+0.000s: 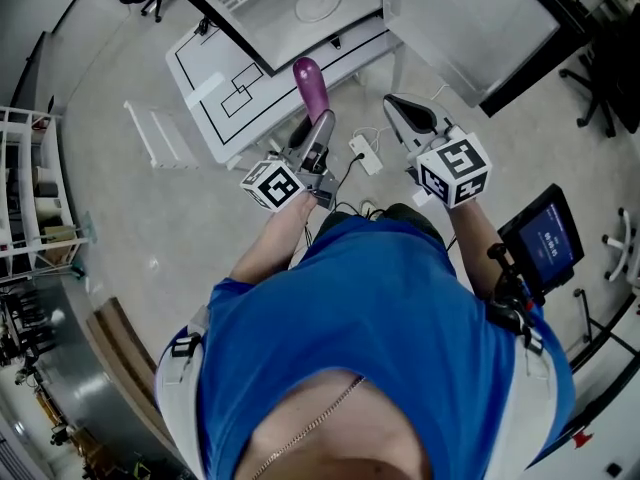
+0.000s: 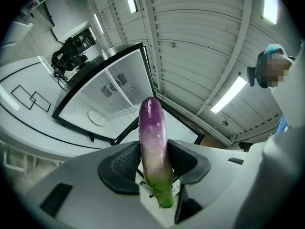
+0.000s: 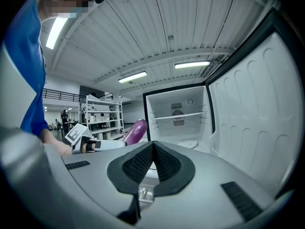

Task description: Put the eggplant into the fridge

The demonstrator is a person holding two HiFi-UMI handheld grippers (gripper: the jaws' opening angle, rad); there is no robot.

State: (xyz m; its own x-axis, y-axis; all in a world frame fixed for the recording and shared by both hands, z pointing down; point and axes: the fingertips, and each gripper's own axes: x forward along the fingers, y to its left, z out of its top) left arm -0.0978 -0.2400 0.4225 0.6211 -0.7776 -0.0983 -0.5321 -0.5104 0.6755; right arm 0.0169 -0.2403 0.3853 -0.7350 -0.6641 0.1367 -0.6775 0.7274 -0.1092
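A purple eggplant [image 2: 152, 142] with a pale green stem end stands clamped between the jaws of my left gripper [image 2: 153, 163]; its purple tip [image 1: 307, 80] points toward the open fridge [image 1: 290, 8]. The right gripper view shows the same eggplant [image 3: 135, 130] at the left. My right gripper [image 1: 408, 116] is shut with nothing in it, its pads [image 3: 143, 163] meeting at the tips, and it faces the fridge interior [image 3: 177, 120]. The fridge door [image 3: 255, 113] stands open on the right.
Inside the fridge are a wire shelf [image 3: 177, 115] and a round white plate [image 3: 187, 143] on its floor. A white power strip [image 1: 364, 155] with cables lies on the floor between the grippers. A small screen [image 1: 547, 238] stands at my right, shelving [image 1: 25, 198] at the left.
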